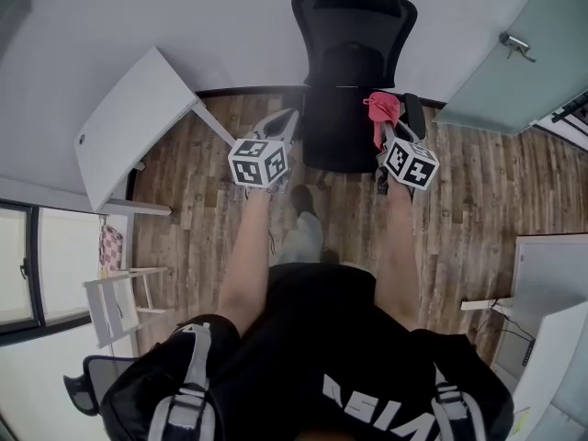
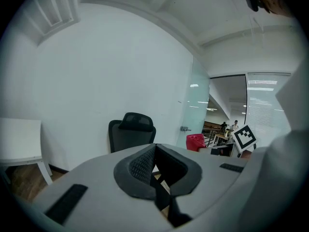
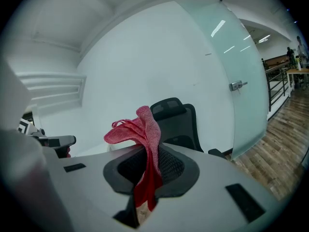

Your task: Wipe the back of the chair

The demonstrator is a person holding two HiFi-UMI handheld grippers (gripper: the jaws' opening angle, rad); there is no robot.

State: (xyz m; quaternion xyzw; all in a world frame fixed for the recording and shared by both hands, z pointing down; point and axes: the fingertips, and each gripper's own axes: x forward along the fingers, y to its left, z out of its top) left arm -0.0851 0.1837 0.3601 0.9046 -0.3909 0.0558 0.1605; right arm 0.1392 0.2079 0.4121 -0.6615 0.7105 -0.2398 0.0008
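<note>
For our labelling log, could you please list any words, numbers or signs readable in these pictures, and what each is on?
White print on the black shirt: upside down, cut off by the frame edge, not readable.
On the marker cubes: black-and-white square patterns only, no words.
Nothing else carries text.

**Wood floor with furniture round its edges**

A brown plank floor [image 1: 478,200] fills the middle of the head view. A black office chair [image 1: 354,81] stands on it at top centre, close to the white wall. At upper left, a white desk [image 1: 129,127] rests its slanting leg on the planks. A small white folding stand [image 1: 115,301] sits at lower left. A grey shoe [image 1: 308,234] is planted at centre, below the chair. A white cabinet [image 1: 551,274] stands at the right edge.
</note>
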